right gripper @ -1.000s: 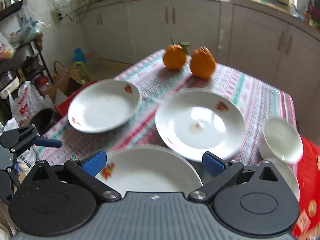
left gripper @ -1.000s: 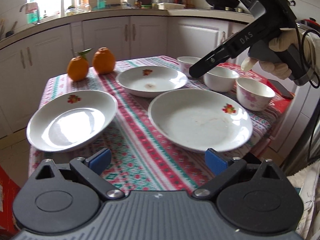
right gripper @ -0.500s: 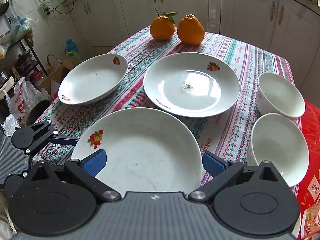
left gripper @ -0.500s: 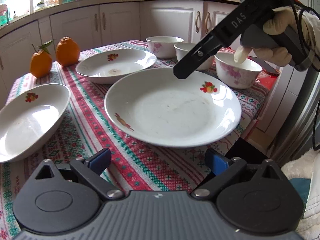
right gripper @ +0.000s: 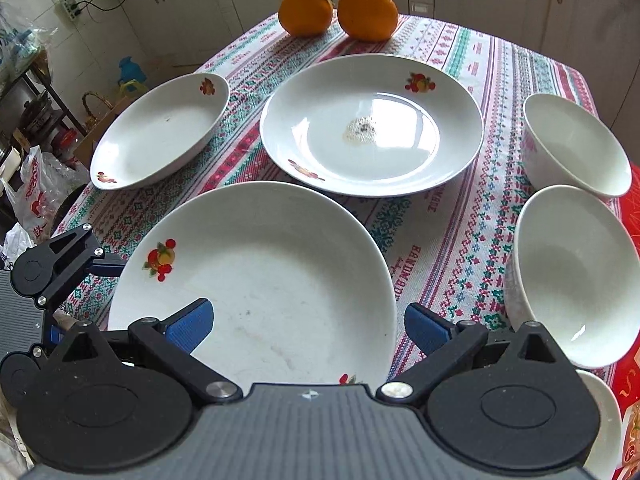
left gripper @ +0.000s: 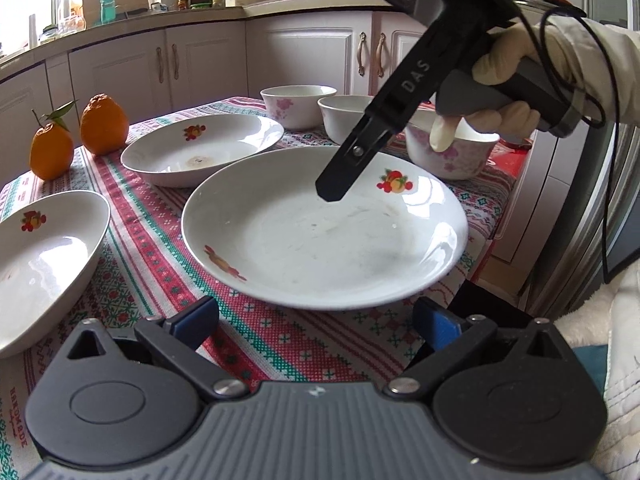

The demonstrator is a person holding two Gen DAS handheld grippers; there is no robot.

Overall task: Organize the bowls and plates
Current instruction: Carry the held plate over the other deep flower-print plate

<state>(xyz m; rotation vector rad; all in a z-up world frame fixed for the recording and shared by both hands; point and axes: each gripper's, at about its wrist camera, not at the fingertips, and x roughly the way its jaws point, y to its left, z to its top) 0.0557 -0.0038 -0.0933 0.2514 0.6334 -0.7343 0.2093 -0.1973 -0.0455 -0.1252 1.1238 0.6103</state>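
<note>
Three white plates with fruit prints lie on the patterned tablecloth. The near plate (left gripper: 324, 232) (right gripper: 256, 280) lies just ahead of my open, empty left gripper (left gripper: 316, 320), near the table's front edge. My right gripper (right gripper: 308, 324) is open and empty, hovering over that same plate; one of its fingers (left gripper: 348, 164) shows above it in the left wrist view. A second plate (left gripper: 200, 148) (right gripper: 372, 124) has a stain in its middle. A third plate (left gripper: 40, 256) (right gripper: 160, 132) lies to the left. Three white bowls (left gripper: 298, 104) (right gripper: 576, 144) (right gripper: 572, 272) stand in a row.
Two oranges (left gripper: 76, 136) (right gripper: 340, 10) sit at the table's far end. White kitchen cabinets (left gripper: 200, 64) and a cluttered counter lie beyond. Bags and a rack (right gripper: 32, 128) stand on the floor beside the table. A red item (right gripper: 628, 352) lies by the bowls.
Both grippers have moved closer to the near plate. The right gripper has come lower over it, and the left has closed in on its front rim.
</note>
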